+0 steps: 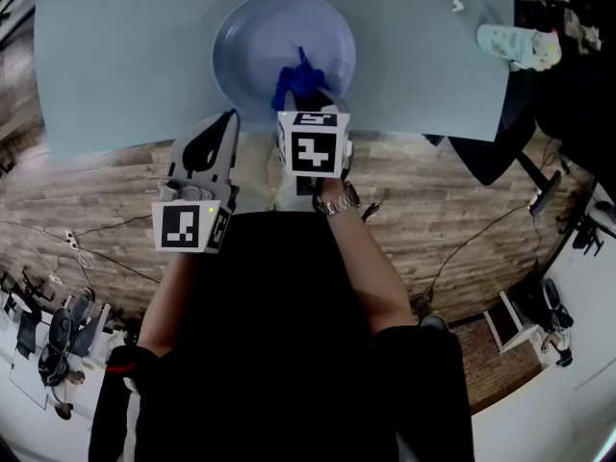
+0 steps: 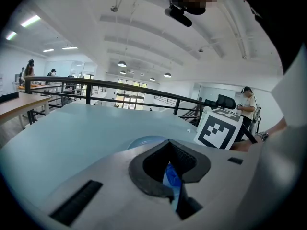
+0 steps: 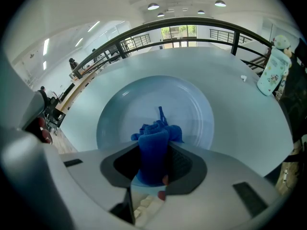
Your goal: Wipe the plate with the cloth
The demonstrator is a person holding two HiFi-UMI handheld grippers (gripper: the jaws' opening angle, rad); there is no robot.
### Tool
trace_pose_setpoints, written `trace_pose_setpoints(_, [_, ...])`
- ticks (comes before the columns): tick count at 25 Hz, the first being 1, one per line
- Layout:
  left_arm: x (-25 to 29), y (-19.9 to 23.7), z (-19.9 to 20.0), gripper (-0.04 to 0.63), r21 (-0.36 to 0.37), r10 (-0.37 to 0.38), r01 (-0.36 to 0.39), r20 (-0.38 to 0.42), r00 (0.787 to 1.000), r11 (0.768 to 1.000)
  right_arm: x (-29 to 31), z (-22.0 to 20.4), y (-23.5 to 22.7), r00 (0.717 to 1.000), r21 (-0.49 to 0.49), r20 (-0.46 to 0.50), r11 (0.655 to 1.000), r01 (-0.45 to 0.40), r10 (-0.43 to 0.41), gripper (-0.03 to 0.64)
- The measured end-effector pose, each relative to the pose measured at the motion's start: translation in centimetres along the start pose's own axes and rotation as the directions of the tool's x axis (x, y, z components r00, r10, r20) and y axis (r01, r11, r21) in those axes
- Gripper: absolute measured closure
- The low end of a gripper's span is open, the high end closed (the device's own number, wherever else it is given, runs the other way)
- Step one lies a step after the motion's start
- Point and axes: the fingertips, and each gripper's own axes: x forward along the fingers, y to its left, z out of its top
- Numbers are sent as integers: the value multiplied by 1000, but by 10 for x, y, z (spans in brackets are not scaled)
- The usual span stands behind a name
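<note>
A pale blue plate [image 1: 252, 38] [image 3: 192, 104] lies on the light blue table [image 1: 115, 56], near its front edge. My right gripper [image 1: 310, 99] [image 3: 153, 163] hangs over the plate's near part, shut on a bunched dark blue cloth [image 1: 296, 77] [image 3: 154, 145] that sticks out past the jaws onto the plate. Left of it, my left gripper [image 1: 228, 118] [image 2: 171, 177] sits at the table's front edge beside the plate's rim; its jaws stand together, with only a thin blue slit showing between them. Beyond them the left gripper view catches a sliver of the plate [image 2: 144, 141].
A white and green bottle [image 1: 518, 44] [image 3: 271, 71] lies at the table's far right edge, with a small white scrap [image 1: 457, 6] [image 3: 243, 78] near it. Wooden floor [image 1: 433, 191] lies below the table's front edge. A person [image 2: 247, 104] stands far off to the right.
</note>
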Motion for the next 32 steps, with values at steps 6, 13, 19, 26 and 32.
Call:
trace_pose_setpoints(6, [-4, 12, -3, 595, -1, -8, 8, -3, 1000, 1000, 3, -5, 17, 1000, -3, -5, 1000, -5, 5, 498])
trace_pose_setpoints(13, [-8, 25, -5, 595, 0, -13, 13, -2, 1000, 1000, 10, -3, 37, 1000, -9, -3, 1000, -15, 15, 499])
trace_pose_setpoints(19, [-14, 42, -4, 595, -3, -2, 2, -1, 1000, 1000, 16, 4, 57, 1000, -19, -3, 999, -27, 27, 499])
trace_pose_setpoints(26, [-11, 66, 1, 595, -12, 19, -19, -2, 1000, 1000, 27, 22, 74, 999, -38, -5, 999, -39, 39, 499])
trace_pose_setpoints(32, [-3, 80, 4, 595, -19, 27, -27, -7, 1000, 999, 36, 38, 81, 999, -46, -8, 998, -45, 44, 498])
